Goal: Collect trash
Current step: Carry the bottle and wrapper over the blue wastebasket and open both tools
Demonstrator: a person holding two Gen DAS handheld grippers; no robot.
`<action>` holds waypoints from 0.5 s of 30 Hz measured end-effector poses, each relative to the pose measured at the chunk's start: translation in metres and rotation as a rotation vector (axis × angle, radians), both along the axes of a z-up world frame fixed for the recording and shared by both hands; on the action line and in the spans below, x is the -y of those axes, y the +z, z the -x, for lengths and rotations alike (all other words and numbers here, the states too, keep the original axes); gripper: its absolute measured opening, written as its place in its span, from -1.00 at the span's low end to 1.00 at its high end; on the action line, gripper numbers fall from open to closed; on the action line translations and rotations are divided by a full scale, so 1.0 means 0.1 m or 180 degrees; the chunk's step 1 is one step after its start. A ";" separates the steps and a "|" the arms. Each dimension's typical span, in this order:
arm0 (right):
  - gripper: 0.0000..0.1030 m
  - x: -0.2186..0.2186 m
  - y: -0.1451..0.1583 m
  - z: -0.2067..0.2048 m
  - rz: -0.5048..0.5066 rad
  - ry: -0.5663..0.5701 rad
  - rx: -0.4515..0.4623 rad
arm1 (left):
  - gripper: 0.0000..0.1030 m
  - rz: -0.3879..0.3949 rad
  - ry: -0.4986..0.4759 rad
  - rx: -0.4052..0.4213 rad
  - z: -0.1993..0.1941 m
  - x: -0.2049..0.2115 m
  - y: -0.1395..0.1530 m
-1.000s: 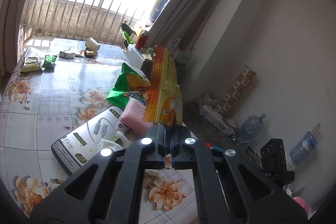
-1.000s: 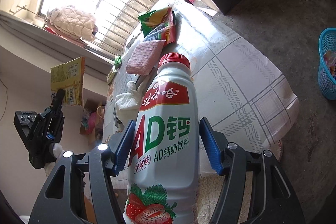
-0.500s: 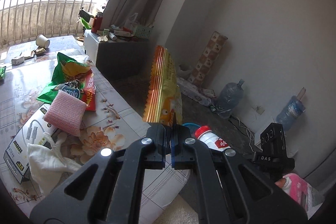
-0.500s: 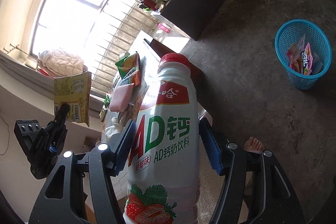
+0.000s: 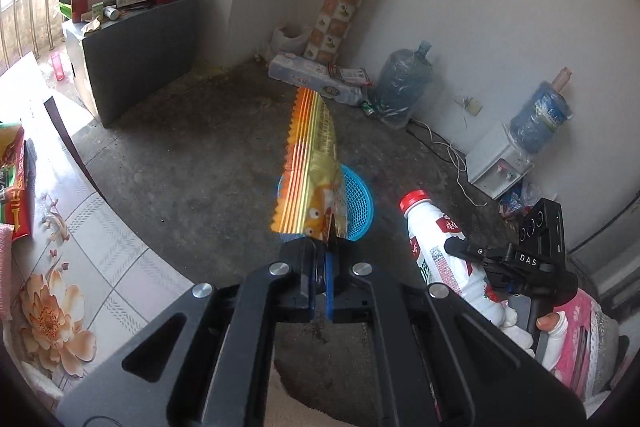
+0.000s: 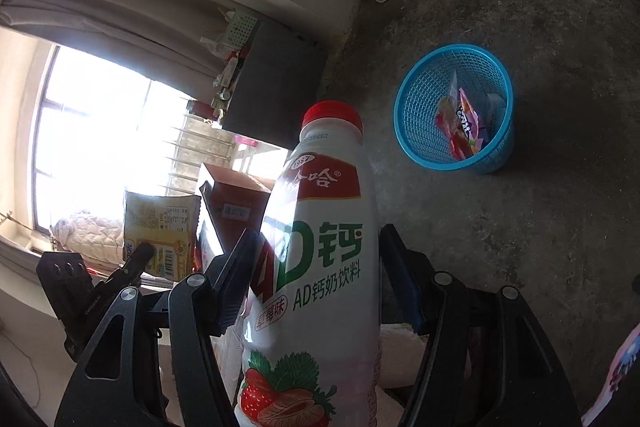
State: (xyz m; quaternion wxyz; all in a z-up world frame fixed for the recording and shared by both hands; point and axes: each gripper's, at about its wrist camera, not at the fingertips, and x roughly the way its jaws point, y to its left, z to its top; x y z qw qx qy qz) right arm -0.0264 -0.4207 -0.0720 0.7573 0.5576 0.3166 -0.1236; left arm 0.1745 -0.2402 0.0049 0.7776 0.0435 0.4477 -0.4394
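Note:
My left gripper (image 5: 328, 259) is shut on a yellow-orange snack wrapper (image 5: 310, 167), held upright above the floor; the wrapper hides part of the blue mesh basket (image 5: 360, 203) behind it. My right gripper (image 6: 316, 267) is shut on a white strawberry milk bottle (image 6: 320, 267) with a red cap, held upright. In the right wrist view the blue basket (image 6: 416, 135) stands on the concrete floor ahead to the right, with several wrappers inside. The bottle (image 5: 440, 251) and right gripper also show in the left wrist view, and the wrapper (image 6: 160, 231) in the right wrist view.
The floral-cloth table (image 5: 80, 247) is at the left with wrappers on it. A dark cabinet (image 5: 136, 47) with clutter stands by the window. Water jugs (image 5: 404, 87), a white dispenser (image 5: 500, 163), cables and a tissue pack (image 5: 312, 79) line the wall.
Both grippers have swung away from the table toward the floor, each still holding its item. The blue basket has come closer and more central in both views.

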 end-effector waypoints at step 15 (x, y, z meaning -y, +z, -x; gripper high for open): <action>0.20 1.12 -1.30 -0.98 -0.0367 -0.0061 -0.0557 | -0.97 -0.1010 -0.0383 -0.0669 -0.81 1.81 -1.52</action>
